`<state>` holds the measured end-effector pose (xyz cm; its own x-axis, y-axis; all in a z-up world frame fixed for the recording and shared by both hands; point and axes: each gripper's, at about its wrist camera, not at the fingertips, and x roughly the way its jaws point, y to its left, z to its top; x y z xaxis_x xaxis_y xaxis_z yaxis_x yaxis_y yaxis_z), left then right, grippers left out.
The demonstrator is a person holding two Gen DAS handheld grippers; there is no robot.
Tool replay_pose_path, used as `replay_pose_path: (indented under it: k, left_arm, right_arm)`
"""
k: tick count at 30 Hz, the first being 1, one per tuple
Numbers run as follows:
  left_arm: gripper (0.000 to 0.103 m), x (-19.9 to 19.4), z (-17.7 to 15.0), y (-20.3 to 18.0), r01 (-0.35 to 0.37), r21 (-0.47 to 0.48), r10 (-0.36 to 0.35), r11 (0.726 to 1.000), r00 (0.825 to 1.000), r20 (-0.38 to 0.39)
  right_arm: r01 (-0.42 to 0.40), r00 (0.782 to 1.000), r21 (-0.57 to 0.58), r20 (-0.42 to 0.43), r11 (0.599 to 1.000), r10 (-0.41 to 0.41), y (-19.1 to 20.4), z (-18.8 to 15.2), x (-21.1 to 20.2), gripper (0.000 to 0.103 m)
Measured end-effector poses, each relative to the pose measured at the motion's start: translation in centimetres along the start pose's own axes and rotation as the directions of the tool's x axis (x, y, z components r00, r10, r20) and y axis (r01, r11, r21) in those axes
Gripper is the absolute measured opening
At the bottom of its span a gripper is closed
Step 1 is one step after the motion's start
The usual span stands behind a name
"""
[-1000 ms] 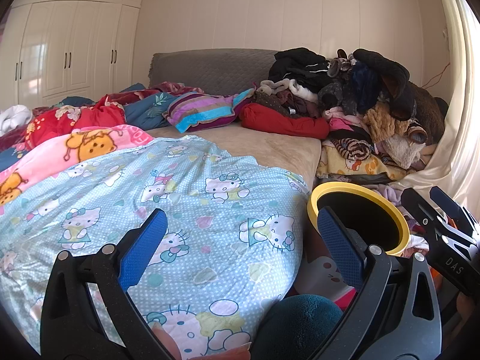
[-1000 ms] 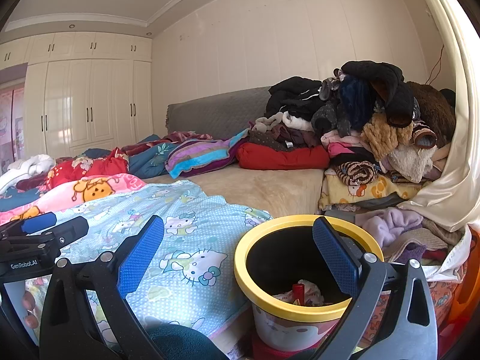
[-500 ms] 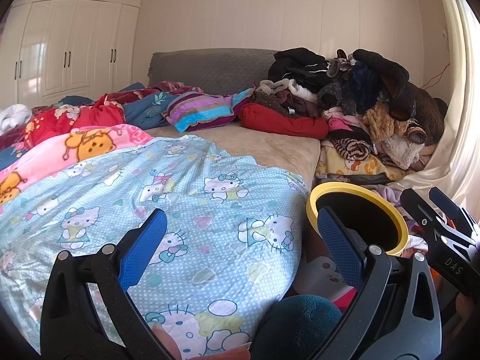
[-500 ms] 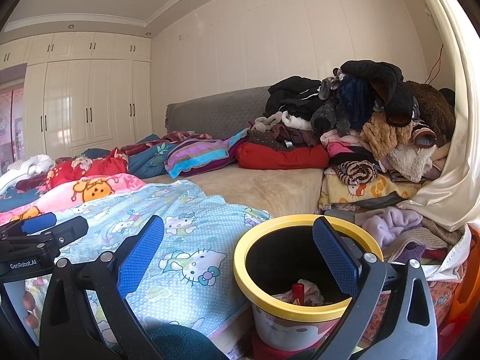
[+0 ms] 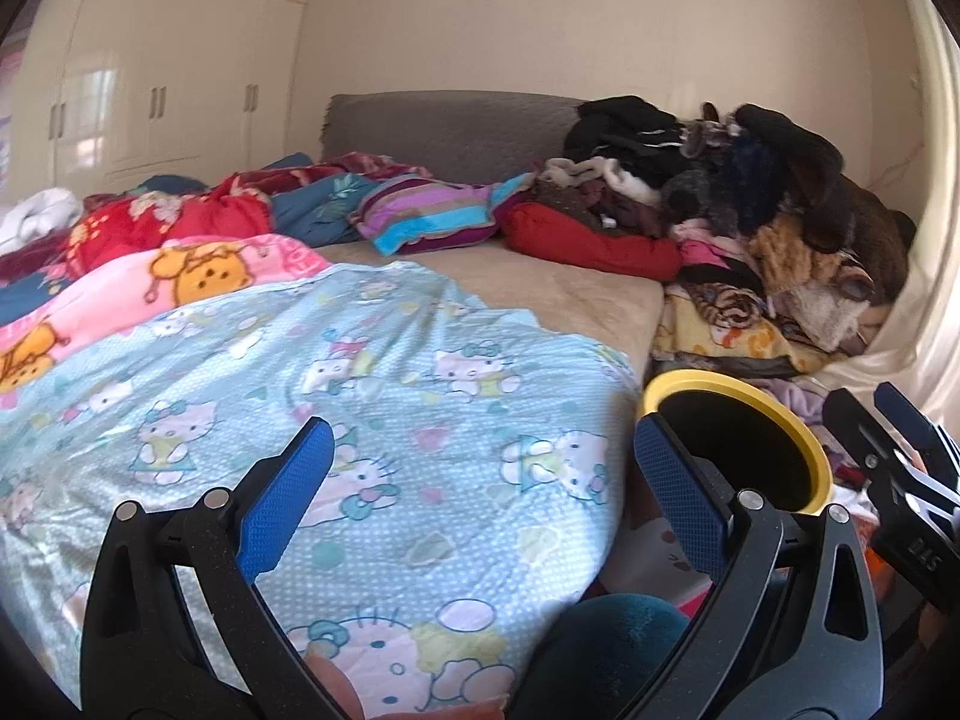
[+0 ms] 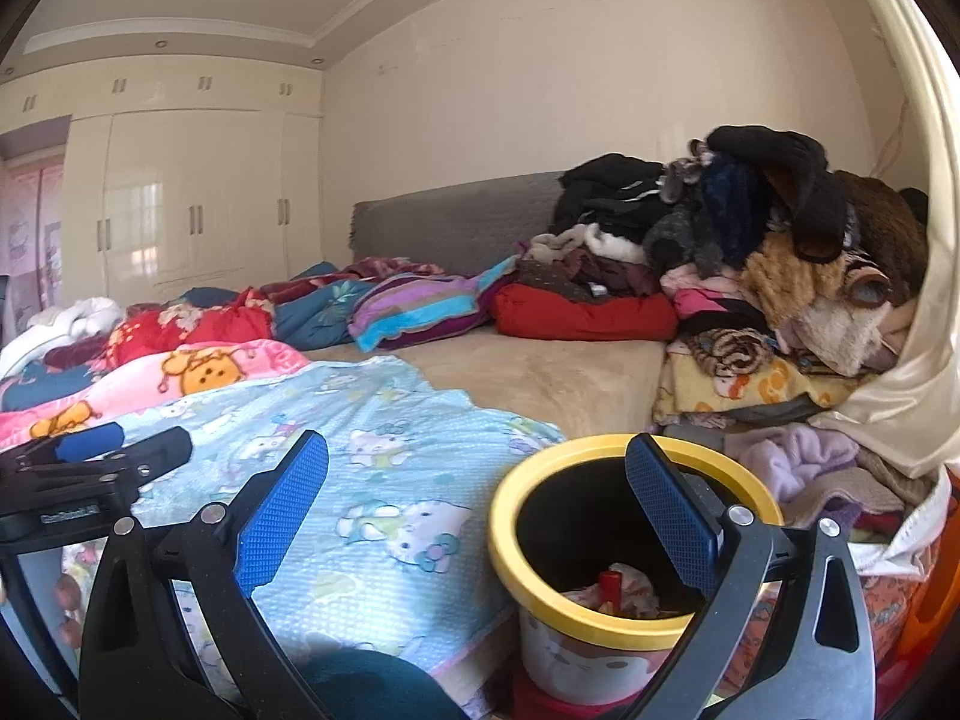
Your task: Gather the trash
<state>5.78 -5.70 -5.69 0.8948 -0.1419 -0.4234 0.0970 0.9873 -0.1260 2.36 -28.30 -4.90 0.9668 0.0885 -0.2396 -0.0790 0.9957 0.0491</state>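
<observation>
My right claw (image 6: 474, 501) and left claw (image 5: 480, 492) still gape empty, barely shifted, above the yellow-rimmed round plastic trash bin (image 6: 606, 630) beside the bed, crumpled scraps inside, so I'm between pickups.

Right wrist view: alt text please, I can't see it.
Open right tool hovers empty over a yellow-rimmed bin with trash inside, beside a bed with a blue quilt. Clothes are heaped at right.
</observation>
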Motion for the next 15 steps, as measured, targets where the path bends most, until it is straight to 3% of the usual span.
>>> replay_pose_path:
  k: [3, 6, 8, 9, 11, 12, 14, 15]
  left_arm:
    - [0.092, 0.0, 0.1, 2.1, -0.031, -0.047, 0.03, 0.998, 0.999, -0.015]
    - [0.092, -0.3, 0.4, 5.9, -0.117, -0.103, 0.115, 0.988, 0.993, -0.029]
    - [0.092, -0.8, 0.3, 9.9, -0.199, -0.157, 0.193, 0.967, 0.98, -0.052]
    - [0.092, -1.1, 0.2, 12.9, -0.274, -0.186, 0.264, 0.943, 0.961, -0.079]
    - [0.092, -1.7, -0.2, 18.6, -0.412, -0.224, 0.39, 0.883, 0.911, -0.137]
    - [0.092, -2.1, -0.6, 22.4, -0.503, -0.231, 0.47, 0.833, 0.863, -0.186]
    - [0.092, -2.7, -1.7, 28.6, -0.63, -0.228, 0.575, 0.742, 0.773, -0.268]
    - [0.092, -3.0, -2.6, 32.0, -0.69, -0.221, 0.62, 0.689, 0.719, -0.314]
  right_arm:
    - [-0.069, 0.998, -0.021, -0.01, 0.997, 0.069, 2.3, 0.5, 0.7, 0.097]
    - [-0.175, 0.984, -0.032, -0.041, 0.984, 0.174, 6.1, 1.3, 2.4, 0.097]
    - [-0.267, 0.961, -0.037, -0.083, 0.963, 0.263, 9.9, 1.6, 3.9, 0.097]
    - [-0.337, 0.935, -0.044, -0.134, 0.941, 0.329, 13.0, 1.6, 5.1, 0.097]
    - [-0.473, 0.857, -0.057, -0.261, 0.879, 0.444, 19.6, 1.0, 7.6, 0.097]
    - [-0.516, 0.823, -0.068, -0.316, 0.854, 0.473, 22.4, 0.5, 8.4, 0.097]
    - [-0.609, 0.731, -0.095, -0.452, 0.788, 0.511, 29.4, -1.3, 10.3, 0.097]
    - [-0.651, 0.675, -0.087, -0.52, 0.754, 0.523, 33.3, -2.7, 11.3, 0.097]
